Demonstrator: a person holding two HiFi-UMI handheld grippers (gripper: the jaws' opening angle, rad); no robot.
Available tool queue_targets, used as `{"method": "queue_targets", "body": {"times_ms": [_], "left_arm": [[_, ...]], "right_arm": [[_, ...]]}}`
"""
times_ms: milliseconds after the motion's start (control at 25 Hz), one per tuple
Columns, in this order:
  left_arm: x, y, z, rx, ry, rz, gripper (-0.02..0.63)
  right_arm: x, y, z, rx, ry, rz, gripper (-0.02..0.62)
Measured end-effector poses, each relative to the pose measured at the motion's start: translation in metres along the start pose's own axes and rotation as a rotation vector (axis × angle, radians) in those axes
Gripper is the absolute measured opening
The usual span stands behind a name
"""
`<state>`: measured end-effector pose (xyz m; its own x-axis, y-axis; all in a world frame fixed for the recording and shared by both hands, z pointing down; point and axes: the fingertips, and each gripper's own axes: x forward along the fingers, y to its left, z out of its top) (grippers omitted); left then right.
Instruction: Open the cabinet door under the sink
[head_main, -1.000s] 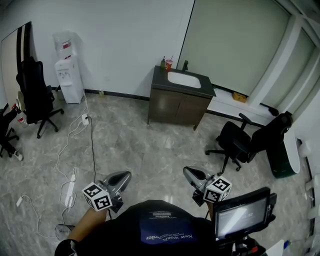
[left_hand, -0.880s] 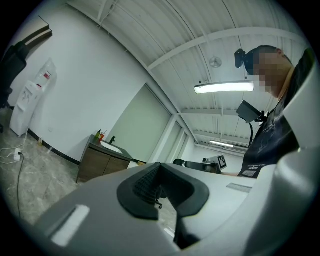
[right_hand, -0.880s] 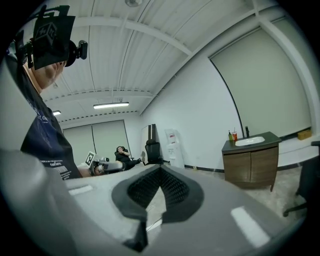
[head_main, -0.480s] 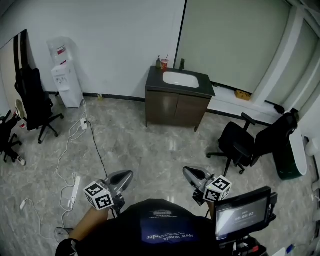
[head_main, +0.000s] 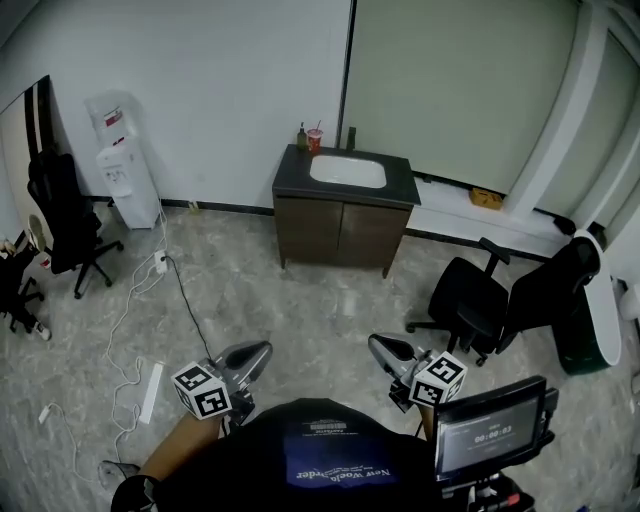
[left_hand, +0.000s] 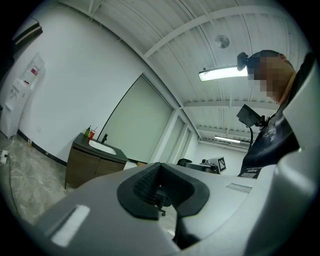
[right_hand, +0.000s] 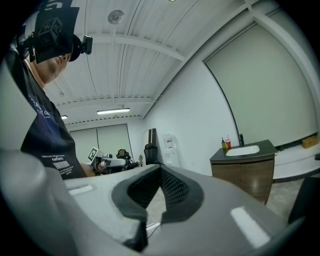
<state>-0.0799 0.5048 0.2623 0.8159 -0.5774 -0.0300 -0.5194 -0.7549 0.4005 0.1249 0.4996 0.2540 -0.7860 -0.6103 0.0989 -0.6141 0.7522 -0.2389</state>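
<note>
Head view | boxy brown cabinet (head_main: 340, 232) shut | left hand-held gripper (head_main: 264, 349), right hand-held gripper (head_main: 374, 343): closed (both empty)

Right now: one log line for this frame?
phase: pre-contact | left gripper: shut, empty | right gripper: shut, empty | cabinet doors: closed, far ahead

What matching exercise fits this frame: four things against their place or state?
Things:
1 water dispenser
2 red cup
3 power strip
4 cabinet doors

Place or state:
A lying on the floor
B shut
C on the countertop
D standing against the white wall

Pairs: 1-D, 2-C, 3-A, 4-B.
</note>
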Motion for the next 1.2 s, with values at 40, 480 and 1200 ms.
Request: {"method": "queue_targets", "body": {"times_ms": [40, 480, 1200], "left_arm": [[0.008, 0.001, -0.001, -0.003, 0.005, -0.002, 0.0], [0.061, 0.059, 0.01, -0.028, 0.031, -0.056, 0.0], [0.085, 0.286, 0.114, -0.019, 0.052, -0.152, 0.0]], "right_arm": [[-0.002, -0.008, 0.0, 0.003, -0.001, -0.003, 0.002], [0.036, -0.066, 0.004, 0.032, 0.015, -0.055, 0.002], [0.253, -0.132, 0.061, 0.003, 0.025, -0.165, 0.002]]}}
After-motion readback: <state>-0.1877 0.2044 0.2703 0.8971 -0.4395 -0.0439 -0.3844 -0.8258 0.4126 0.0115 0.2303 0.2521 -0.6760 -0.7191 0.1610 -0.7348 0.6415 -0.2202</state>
